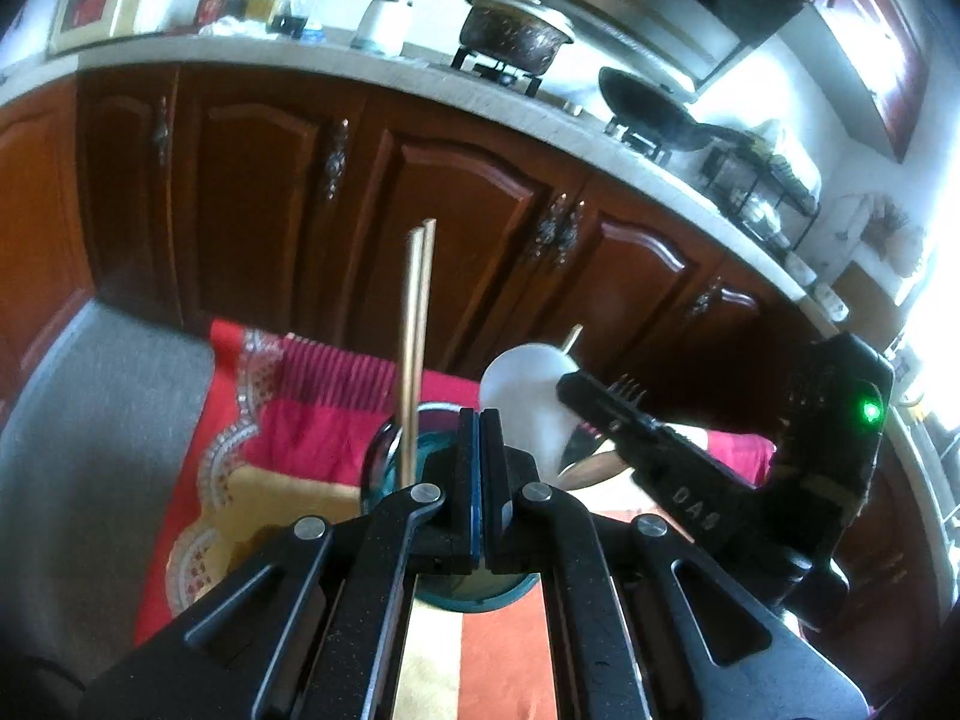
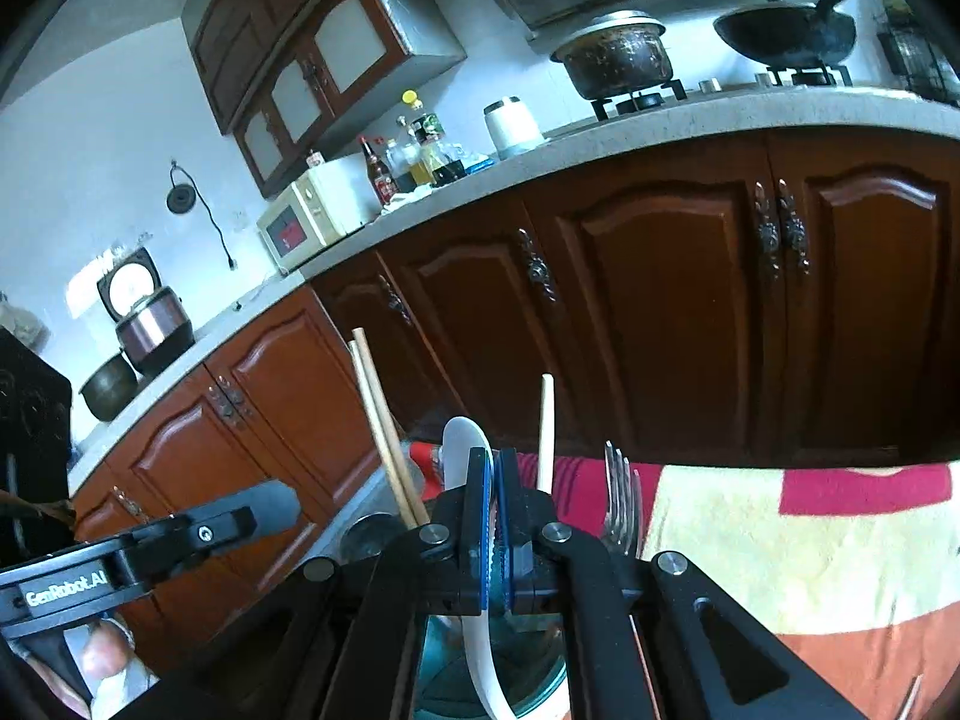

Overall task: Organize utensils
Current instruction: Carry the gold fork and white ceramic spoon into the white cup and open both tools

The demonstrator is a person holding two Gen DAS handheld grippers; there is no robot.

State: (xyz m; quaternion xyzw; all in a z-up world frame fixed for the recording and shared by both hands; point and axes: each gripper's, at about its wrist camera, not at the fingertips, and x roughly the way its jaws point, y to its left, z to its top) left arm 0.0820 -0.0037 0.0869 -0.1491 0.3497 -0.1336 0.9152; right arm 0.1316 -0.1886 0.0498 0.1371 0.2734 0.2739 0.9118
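A teal glass cup [image 1: 384,468] stands on the cloth-covered table and holds a pair of wooden chopsticks [image 1: 417,354] upright. My left gripper [image 1: 479,420] is shut just above the cup's rim, with nothing seen between its pads. My right gripper [image 2: 495,468] is shut on a white spoon [image 2: 462,438], held over the same cup [image 2: 510,678]. The spoon's bowl [image 1: 528,396] shows in the left wrist view beside the right gripper's body [image 1: 690,462]. A metal fork [image 2: 621,498], the chopsticks [image 2: 384,426] and a white stick [image 2: 546,432] stand in the cup.
A red, yellow and orange patterned cloth [image 2: 780,540] covers the table. Dark wooden cabinets [image 1: 420,210] and a counter with a pot [image 2: 618,54], wok [image 2: 786,30], bottles and a microwave [image 2: 306,216] lie behind. Grey floor [image 1: 90,420] is at left.
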